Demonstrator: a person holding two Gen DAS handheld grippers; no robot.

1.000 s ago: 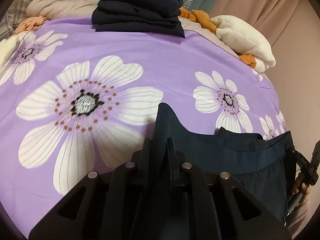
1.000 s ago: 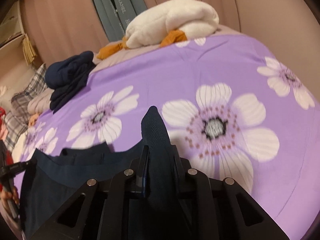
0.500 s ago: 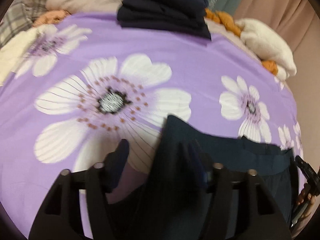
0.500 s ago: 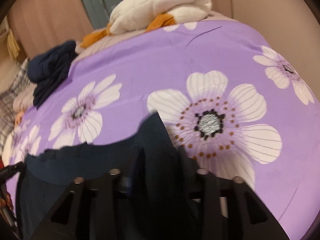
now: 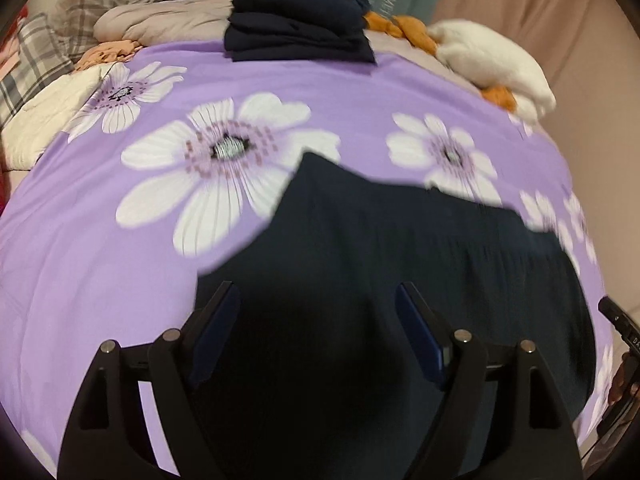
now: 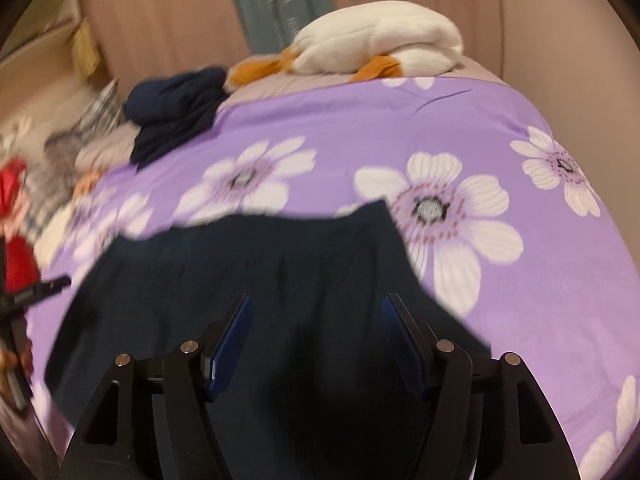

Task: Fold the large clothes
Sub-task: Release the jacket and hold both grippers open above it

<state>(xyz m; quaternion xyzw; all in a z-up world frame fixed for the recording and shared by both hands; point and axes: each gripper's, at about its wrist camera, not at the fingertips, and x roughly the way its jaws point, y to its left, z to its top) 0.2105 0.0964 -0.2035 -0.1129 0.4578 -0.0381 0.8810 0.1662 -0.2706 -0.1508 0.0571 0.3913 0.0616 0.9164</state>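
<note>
Now the dark navy garment (image 5: 420, 264) lies spread on the purple flowered bedspread (image 5: 100, 248), filling the lower middle of both wrist views. Its straight upper edge runs across the frame from side to side; in the left view a pointed corner sticks up at centre, in the right view (image 6: 248, 272) a like corner rises right of centre. Motion blur softens its outline.

The left gripper (image 5: 318, 338) has its jaws well apart and opening; the cloth lies below and between them, and the blue pads press on nothing. The right gripper (image 6: 316, 344) likewise stands with jaws parted and opening, the fabric beneath them unclamped.

A second ago both pairs of jaws were pinched shut on an upstanding fold of the garment; that fold has dropped flat, and both cameras have pulled back so more of the cloth shows.

At the top of the left view sits a folded stack of dark clothes (image 5: 300, 20), with a white and orange plush toy (image 5: 492, 60) at upper right and plaid bedding (image 5: 36, 64) at upper left. A teal hanging cloth (image 6: 276, 4) shows before the pinkish curtain (image 6: 168, 20). Nothing lies upon the garment.
</note>
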